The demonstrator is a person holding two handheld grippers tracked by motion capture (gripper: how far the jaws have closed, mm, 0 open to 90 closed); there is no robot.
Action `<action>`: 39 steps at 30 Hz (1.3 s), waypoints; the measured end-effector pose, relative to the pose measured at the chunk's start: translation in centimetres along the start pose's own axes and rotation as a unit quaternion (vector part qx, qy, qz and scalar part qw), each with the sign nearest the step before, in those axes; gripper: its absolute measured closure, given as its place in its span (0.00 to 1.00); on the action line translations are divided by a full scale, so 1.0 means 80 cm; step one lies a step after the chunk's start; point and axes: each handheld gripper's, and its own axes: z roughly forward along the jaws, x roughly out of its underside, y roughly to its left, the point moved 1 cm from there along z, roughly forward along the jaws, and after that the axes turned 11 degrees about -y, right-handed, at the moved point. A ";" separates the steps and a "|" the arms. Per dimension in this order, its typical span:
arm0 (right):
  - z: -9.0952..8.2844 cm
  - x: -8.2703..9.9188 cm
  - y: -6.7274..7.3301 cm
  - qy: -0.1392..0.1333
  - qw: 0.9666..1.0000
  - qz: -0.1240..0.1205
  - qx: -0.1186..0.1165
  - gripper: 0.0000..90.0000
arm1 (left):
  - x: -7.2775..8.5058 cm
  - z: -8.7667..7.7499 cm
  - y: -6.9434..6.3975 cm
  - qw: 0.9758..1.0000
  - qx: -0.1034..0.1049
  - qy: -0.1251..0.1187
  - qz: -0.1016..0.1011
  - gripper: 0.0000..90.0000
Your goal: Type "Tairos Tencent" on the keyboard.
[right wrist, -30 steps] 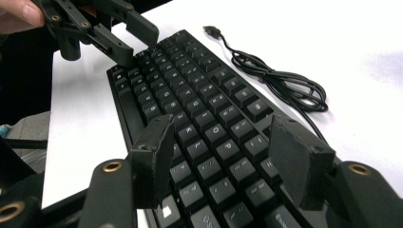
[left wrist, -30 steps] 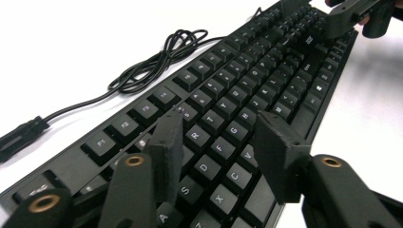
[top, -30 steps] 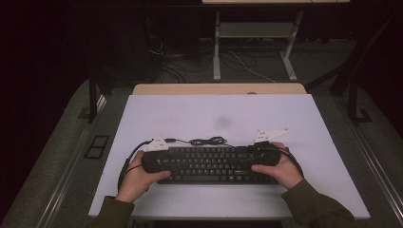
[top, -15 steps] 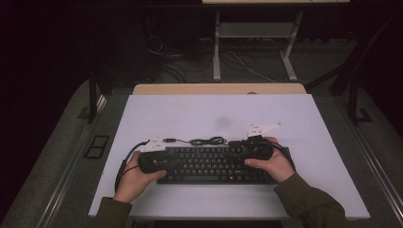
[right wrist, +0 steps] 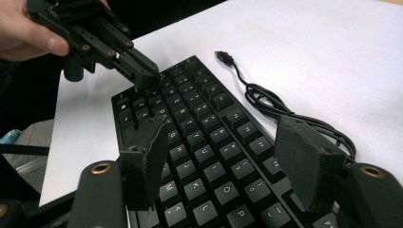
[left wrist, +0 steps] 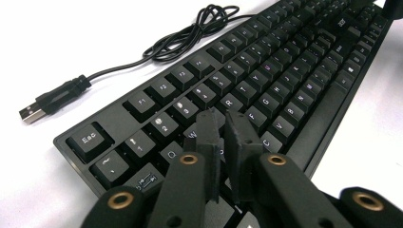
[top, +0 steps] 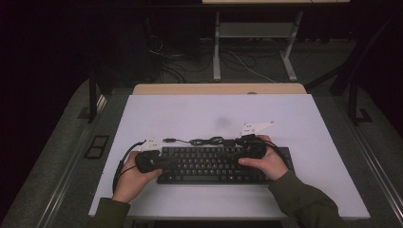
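A black keyboard [top: 209,166] lies across the near middle of the white table, and its cable [top: 204,140] coils just behind it, ending in a USB plug [left wrist: 31,113]. My left gripper [top: 157,161] hovers over the keyboard's left end [left wrist: 142,104]. Its jaws have just been closing and now stand shut [left wrist: 224,118] above the keys with nothing between them. My right gripper [top: 237,151] is over the keyboard's right half, pointing left. Its jaws have just been opening and stand open [right wrist: 223,126] over the keys [right wrist: 199,142], holding nothing. The left gripper [right wrist: 142,71] appears farther off in the right gripper view.
The white table top [top: 285,118] has bare room behind and to both sides of the keyboard. A wooden strip [top: 218,89] runs along its far edge. Beyond stand a desk frame [top: 254,33] and floor cables [top: 237,61].
The left gripper's jaws have closed together over the left keys. My right hand has shifted left from the keyboard's right end to over its keys.
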 end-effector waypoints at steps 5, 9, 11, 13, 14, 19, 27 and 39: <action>0.002 0.002 0.001 0.003 1.000 -0.002 -0.001 0.38 | 0.002 0.002 0.000 1.000 -0.002 0.011 -0.004 0.99; 0.002 0.002 0.001 0.003 1.000 -0.002 -0.002 0.38 | 0.005 0.005 0.001 1.000 -0.003 0.022 -0.003 0.99; 0.002 0.002 0.001 0.003 1.000 -0.003 -0.002 0.38 | 0.006 0.006 0.001 1.000 -0.006 0.027 0.002 0.99; 0.002 0.002 0.001 0.003 1.000 -0.003 -0.001 0.38 | 0.006 0.006 0.001 1.000 -0.009 0.029 0.006 0.99; 0.002 0.002 0.001 0.004 1.000 -0.003 -0.001 0.38 | 0.006 0.006 0.001 0.999 -0.010 0.029 0.006 0.99; 0.002 0.002 0.002 0.003 1.000 -0.003 -0.002 0.38 | 0.007 0.006 0.003 0.999 -0.013 0.032 0.007 0.99; 0.003 0.003 0.003 0.005 1.000 -0.005 -0.003 0.38 | 0.008 0.006 0.004 0.999 -0.013 0.036 0.008 0.99; 0.002 0.002 0.003 0.004 1.000 -0.004 -0.002 0.38 | 0.011 0.008 0.004 0.999 -0.012 0.038 0.006 0.99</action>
